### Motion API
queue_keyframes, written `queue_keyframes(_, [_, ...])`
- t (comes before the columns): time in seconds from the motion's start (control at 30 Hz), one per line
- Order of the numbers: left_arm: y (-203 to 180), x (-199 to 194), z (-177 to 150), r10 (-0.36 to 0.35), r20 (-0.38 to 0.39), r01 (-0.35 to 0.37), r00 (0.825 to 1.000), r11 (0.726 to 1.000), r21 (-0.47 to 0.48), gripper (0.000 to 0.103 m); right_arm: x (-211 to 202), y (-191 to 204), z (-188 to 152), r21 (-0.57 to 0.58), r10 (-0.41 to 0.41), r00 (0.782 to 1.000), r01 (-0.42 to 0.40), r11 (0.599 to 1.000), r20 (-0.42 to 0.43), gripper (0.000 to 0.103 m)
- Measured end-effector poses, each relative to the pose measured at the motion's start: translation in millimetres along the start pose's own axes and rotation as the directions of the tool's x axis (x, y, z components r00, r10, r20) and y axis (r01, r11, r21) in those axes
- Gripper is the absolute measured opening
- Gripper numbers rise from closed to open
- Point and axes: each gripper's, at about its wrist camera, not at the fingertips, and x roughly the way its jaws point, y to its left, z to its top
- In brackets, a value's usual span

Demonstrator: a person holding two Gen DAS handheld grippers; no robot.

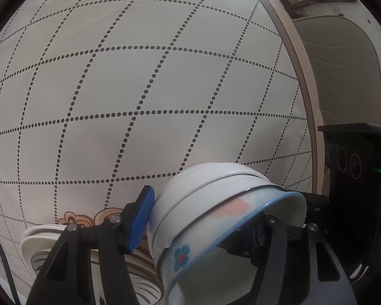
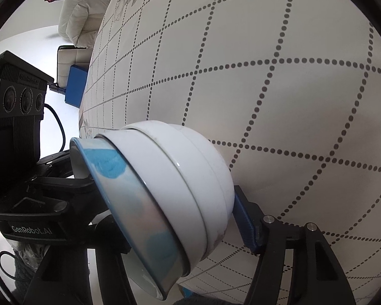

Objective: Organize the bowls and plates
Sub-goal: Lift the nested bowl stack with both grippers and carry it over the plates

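White cloth (image 1: 144,81) with dotted grid lines covers the table, a pale sofa (image 2: 81,7) off past its edge. Both tongs clamp one nested stack of bowls (image 1: 216,211) tipped on its side above the cloth. Left gripper (image 1: 216,231) has a blue pad (image 1: 139,221) pressed against the white bowls. Right gripper (image 2: 170,211) presses its own pad on the stack's bottom. Plates (image 1: 38,241) sit low beside the left gripper.
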Motion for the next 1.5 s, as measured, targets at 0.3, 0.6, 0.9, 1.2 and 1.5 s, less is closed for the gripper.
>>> queue_keyframes(0.3, [5, -9, -2, 0.008, 0.001, -0.008, 1.000, 1.000, -0.011, 0.059, -3, -5, -4, 0.022, 0.033, 0.999, -0.033, 0.999, -0.010, 0.066])
queue_keyframes(0.6, [6, -30, -2, 0.012, 0.024, -0.012, 1.000, 1.000, -0.006, 0.059, -8, 10, -2, 0.011, 0.036, 0.999, -0.036, 0.999, 0.000, 0.066])
queue_keyframes(0.9, [6, -56, -13, 0.022, 0.053, -0.022, 0.998, 1.000, -0.001, 0.059, -15, 37, -3, -0.020, 0.048, 0.999, -0.048, 0.999, 0.001, 0.066])
queue_keyframes(1.2, [19, -86, -39, 0.033, 0.098, -0.031, 0.995, 0.999, -0.025, 0.059, -18, 78, -12, -0.085, 0.034, 0.999, -0.035, 0.996, -0.016, 0.066])
queue_keyframes(1.5, [57, -101, -78, 0.024, 0.130, -0.011, 0.991, 0.995, -0.100, 0.059, 6, 119, -32, -0.154, 0.015, 0.998, -0.025, 0.988, -0.062, 0.066])
